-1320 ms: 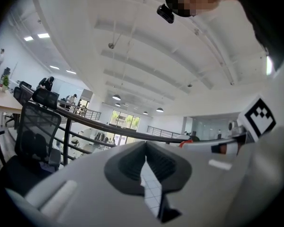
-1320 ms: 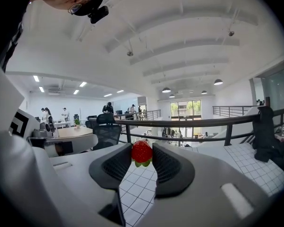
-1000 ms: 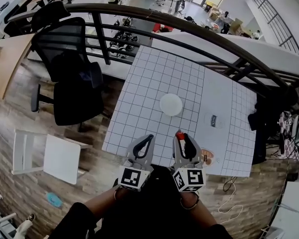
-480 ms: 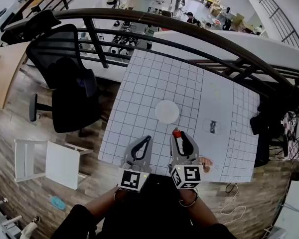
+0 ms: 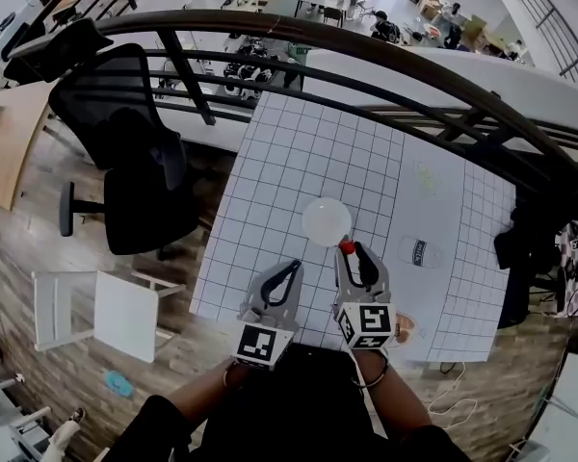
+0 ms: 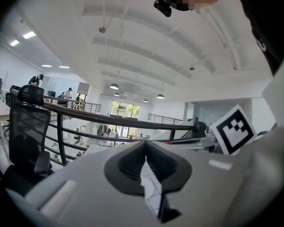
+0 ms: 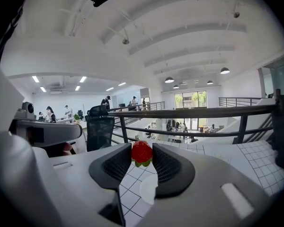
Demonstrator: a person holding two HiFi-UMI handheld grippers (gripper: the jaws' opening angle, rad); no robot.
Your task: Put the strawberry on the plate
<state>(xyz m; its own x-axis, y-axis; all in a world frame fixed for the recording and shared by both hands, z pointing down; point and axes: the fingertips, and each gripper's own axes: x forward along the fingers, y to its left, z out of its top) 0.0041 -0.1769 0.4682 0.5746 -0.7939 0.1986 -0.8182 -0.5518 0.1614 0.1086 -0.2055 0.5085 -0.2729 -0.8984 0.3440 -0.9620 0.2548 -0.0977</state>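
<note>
A red strawberry with green leaves is pinched between the tips of my right gripper, which is shut on it; the strawberry hangs just off the near right rim of the round white plate. The plate also shows low between the right jaws. That plate lies in the middle of the white gridded table. My left gripper is beside the right one, nearer the table's front edge, its jaws together with nothing in them; in its own view the left gripper shows only a thin slit.
A black office chair stands left of the table and a white stool at front left. A dark curved railing runs behind the table. A small label and a round printed mark lie on the table's right part.
Both grippers have moved forward over the table. The strawberry in the right gripper has come from the front edge up to the plate's rim.
</note>
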